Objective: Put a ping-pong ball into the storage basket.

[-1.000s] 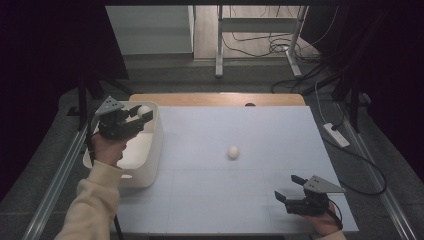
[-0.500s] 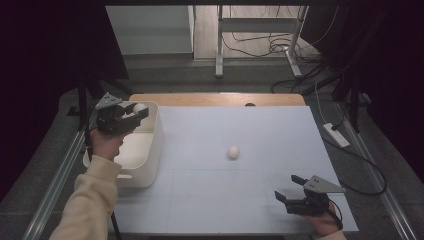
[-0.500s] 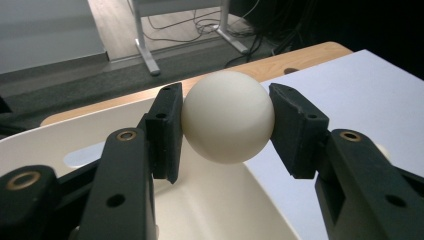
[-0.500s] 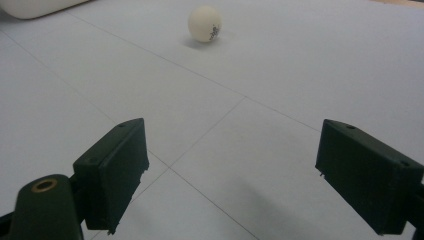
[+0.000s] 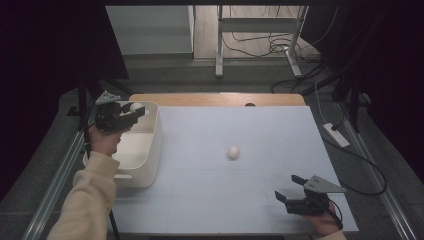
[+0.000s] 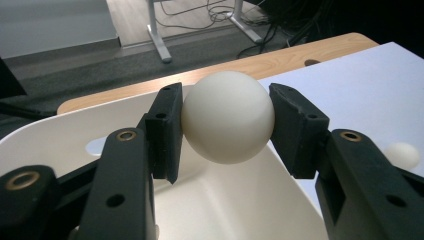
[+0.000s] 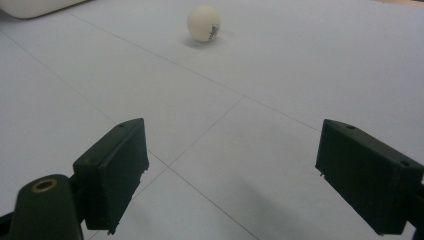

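Between the jaws of my left tool (image 6: 225, 125) sits a white ball (image 6: 227, 116), pinched at its widest line, one jaw pad touching each side. The tool is closed just to the ball's width and carries it clear of any support. Directly below and ahead of the jaws lies the open white bin (image 6: 60, 135); in the high view the held ball (image 5: 135, 106) hangs above the bin's (image 5: 152, 145) far end, inside its rim line.

I judge the step in hand to be depositing this ball into the bin. The next move calls for lowering slightly, then spreading the jaws so the ball drops inside without bouncing out.

My right tool (image 7: 230, 175) rests low over the white surface (image 7: 300, 75), jaws spread wide and holding nothing. A second ball (image 7: 203, 23) lies ahead of it, well apart, resting on the surface (image 5: 210, 190). I expect it to be the following pick.
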`<state>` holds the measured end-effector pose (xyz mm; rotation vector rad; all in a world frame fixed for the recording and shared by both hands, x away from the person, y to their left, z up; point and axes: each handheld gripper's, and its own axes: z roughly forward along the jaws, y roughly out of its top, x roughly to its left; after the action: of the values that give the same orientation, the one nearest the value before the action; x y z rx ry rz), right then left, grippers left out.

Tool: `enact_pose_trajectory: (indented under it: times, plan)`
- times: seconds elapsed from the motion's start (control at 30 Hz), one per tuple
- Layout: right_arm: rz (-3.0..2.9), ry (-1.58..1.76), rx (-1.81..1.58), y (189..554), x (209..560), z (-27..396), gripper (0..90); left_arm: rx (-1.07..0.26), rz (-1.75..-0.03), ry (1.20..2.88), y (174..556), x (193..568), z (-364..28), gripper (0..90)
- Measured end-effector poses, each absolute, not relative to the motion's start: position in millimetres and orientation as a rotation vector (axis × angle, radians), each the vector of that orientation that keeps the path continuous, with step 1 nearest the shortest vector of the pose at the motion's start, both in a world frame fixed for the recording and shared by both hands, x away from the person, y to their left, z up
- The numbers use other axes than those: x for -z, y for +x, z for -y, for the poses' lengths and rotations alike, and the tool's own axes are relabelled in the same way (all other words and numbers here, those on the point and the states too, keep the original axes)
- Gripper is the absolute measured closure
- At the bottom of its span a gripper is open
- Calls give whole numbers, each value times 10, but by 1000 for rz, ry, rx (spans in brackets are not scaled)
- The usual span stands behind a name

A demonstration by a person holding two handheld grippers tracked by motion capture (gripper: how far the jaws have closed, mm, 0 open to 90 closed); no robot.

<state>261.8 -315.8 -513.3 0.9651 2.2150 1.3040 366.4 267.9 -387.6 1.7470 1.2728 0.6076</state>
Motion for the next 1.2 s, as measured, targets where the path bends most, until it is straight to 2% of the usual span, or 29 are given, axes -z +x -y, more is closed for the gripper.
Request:
enact_pose_trajectory:
  times: [0.4,1.2]
  plan:
    - [-2215,962,-1303,2617,5133,3158,132,-582,-1374,1774,3758,3966,-2766,503]
    - [-2217,962,-1303,2614,5132,3157,132,-577,-1404,1787,3779,3998,-2788,496]
